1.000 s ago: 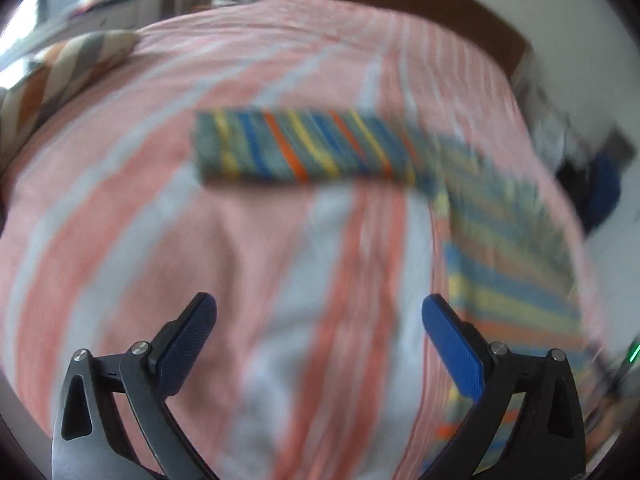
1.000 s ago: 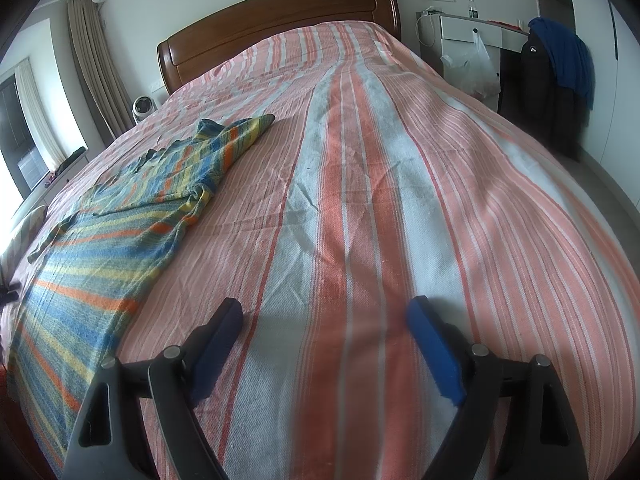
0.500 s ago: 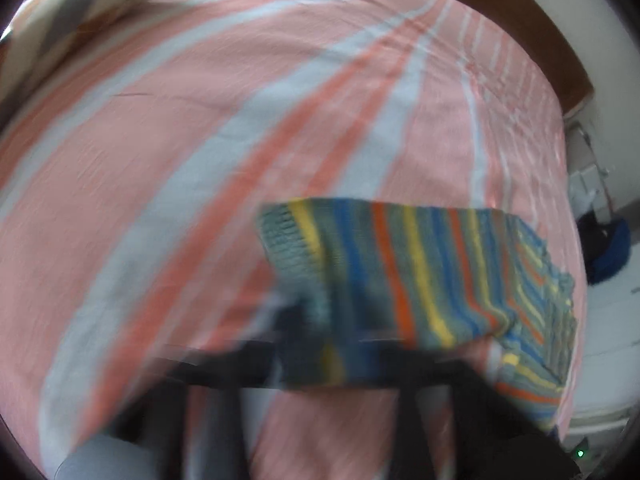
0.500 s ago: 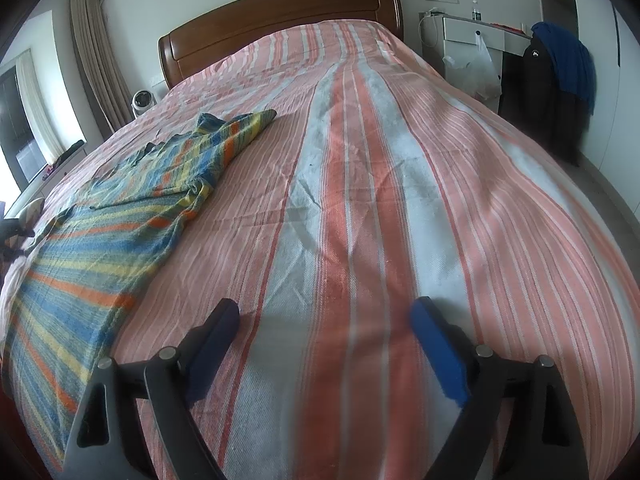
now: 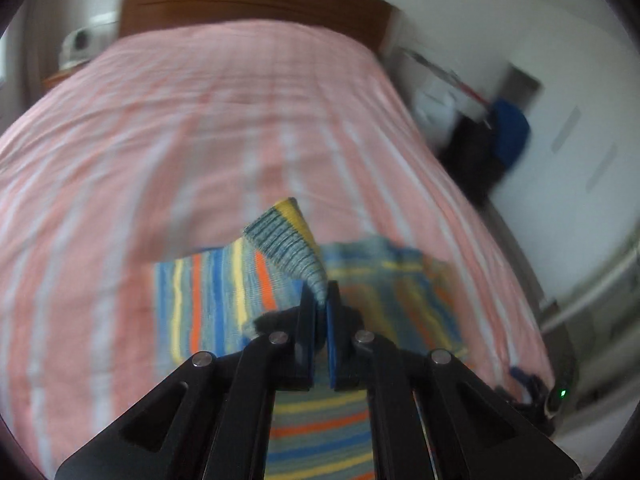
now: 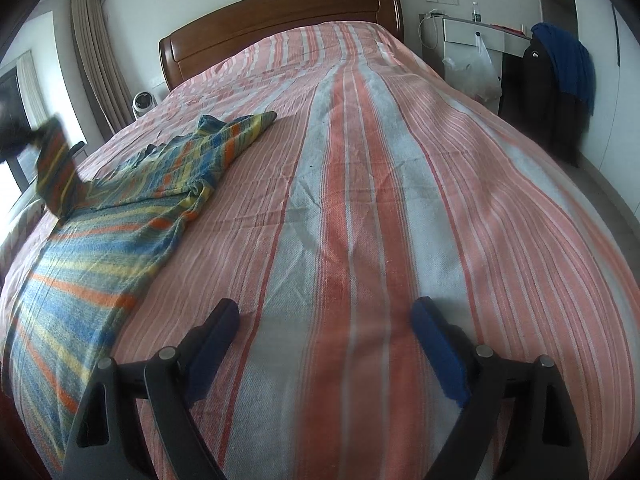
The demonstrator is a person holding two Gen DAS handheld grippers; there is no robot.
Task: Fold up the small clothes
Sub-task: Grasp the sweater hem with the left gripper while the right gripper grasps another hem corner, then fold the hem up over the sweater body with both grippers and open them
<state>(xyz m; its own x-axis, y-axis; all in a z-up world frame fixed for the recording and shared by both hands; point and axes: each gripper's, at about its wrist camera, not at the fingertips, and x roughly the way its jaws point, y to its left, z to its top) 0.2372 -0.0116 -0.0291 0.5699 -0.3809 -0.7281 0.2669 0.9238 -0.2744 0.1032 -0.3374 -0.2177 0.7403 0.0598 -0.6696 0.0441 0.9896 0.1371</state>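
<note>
Left gripper pinches the striped sweater's sleeve — apparently its cuff — while right gripper hovers spread.

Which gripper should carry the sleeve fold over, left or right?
Left. The left gripper is already shut on the striped sweater, holding its sleeve cuff lifted above the body. The right gripper is open, over bare bedspread, beside the sweater and holding nothing.

left wrist cam sits close over the striped sweater, facing up the bed to the headboard; right cam's low, further right, facing likewise; both catch sweater, bed, headboard
</note>
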